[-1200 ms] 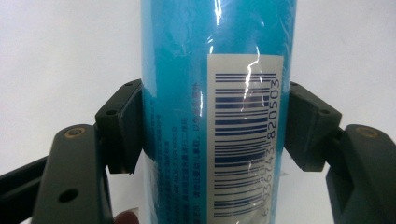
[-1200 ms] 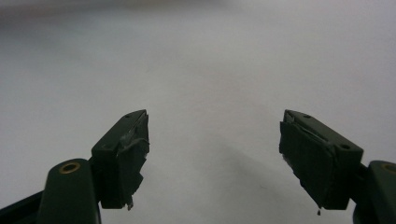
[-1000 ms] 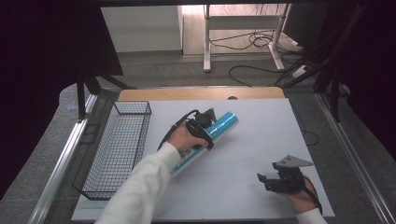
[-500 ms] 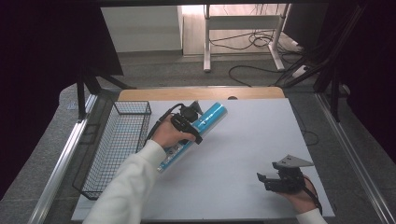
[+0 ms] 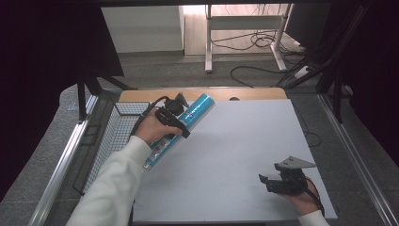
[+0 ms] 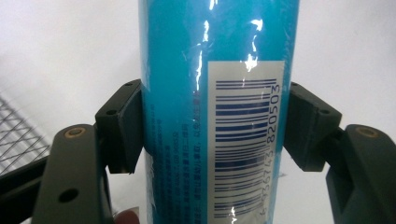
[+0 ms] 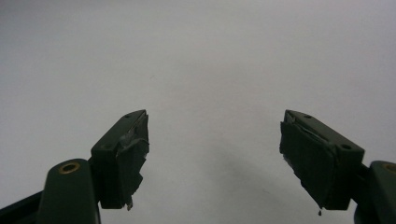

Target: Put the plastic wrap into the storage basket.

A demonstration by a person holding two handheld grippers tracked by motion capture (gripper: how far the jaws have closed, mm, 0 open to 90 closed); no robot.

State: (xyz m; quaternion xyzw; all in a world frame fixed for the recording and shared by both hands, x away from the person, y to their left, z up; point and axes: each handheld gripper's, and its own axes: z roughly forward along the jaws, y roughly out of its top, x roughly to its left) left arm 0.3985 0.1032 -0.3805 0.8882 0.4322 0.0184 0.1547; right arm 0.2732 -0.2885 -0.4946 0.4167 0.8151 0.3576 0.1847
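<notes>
Looking from the near edge of the table, we see first the right gripper point(image 5: 277, 181), held low at the near right corner of the white board point(image 5: 244, 155) by the person's right hand point(image 5: 301, 197). Its two jaws stand wide apart with nothing between them, and in the right gripper view only the bare white surface lies under and ahead of them; the pads point(image 7: 128, 158) look worn, with some torn tape on them. On top of this gripper sits its grey three-cornered plate point(image 5: 294, 163). Farther in, on the left side, a white sleeve point(image 5: 113, 188) comes up from the bottom edge to the left hand point(image 5: 150, 129), which holds the left gripper point(image 5: 174, 117). This gripper pinches a blue tube point(image 5: 181, 129) around its middle: in the left gripper view both jaws press on the two sides of the tube point(image 6: 219, 93), just at the height of a white label with a barcode point(image 6: 245, 140). The tube lies slanted, its near end towards the sleeve and its far end pointing to the far right, over the left border of the board. Just beside it, to the left, stands a wire basket point(image 5: 115, 136). Beyond the board we see the wooden edge of the table point(image 5: 244, 93), and then the floor with cables point(image 5: 254, 42).
</notes>
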